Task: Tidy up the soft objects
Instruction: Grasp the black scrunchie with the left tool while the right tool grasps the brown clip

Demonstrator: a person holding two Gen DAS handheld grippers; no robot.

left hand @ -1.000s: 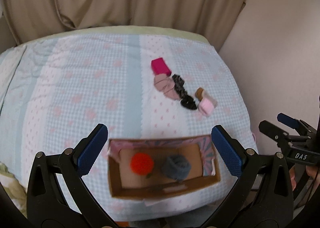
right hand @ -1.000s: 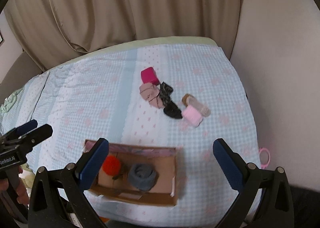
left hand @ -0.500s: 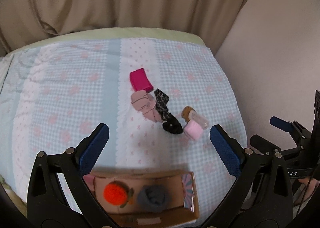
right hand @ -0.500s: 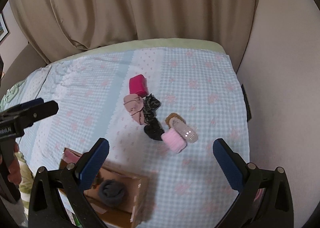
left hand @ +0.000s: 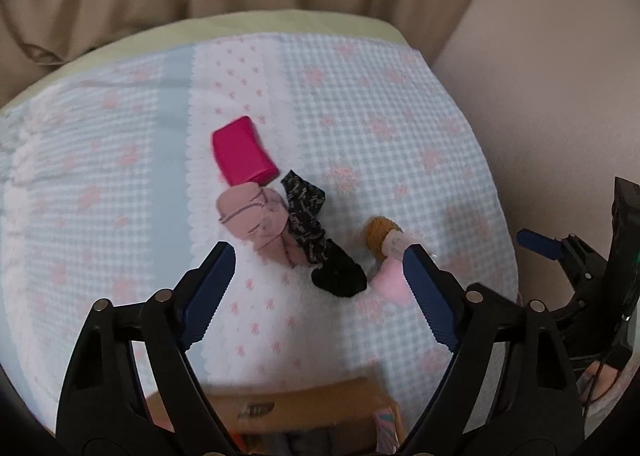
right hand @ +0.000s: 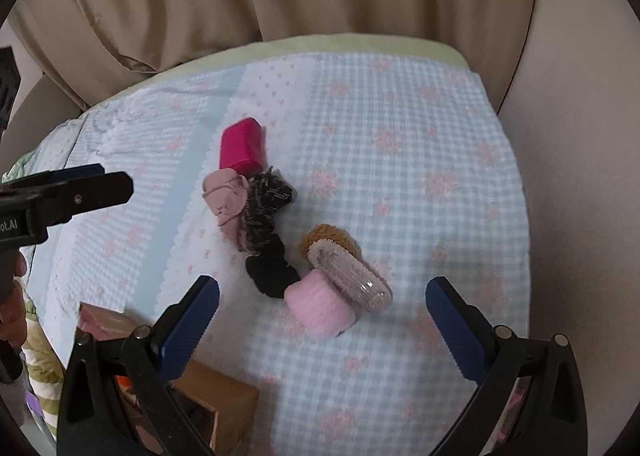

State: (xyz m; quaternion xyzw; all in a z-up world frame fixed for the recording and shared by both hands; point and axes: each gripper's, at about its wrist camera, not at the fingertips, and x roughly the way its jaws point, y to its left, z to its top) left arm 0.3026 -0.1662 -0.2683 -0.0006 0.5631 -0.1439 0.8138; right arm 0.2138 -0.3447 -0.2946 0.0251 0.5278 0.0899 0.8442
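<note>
While both claws, left [left hand: 318, 288] and right [right hand: 322, 318], hang spread, the pink roll [right hand: 320, 308] points toward the lower right.

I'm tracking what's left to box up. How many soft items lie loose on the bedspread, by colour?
Magenta roll: 1
Dusty-pink bundle: 1
Black-patterned piece: 1
Plain black piece: 1
Light-pink roll: 1
Brown-and-pale roll: 1
Total: 6

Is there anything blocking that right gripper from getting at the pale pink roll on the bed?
Nothing visible does. The right gripper hangs open with only bare bedspread between it and the pale pink roll. The roll does touch a clear tube and a black sock beside it.
</note>
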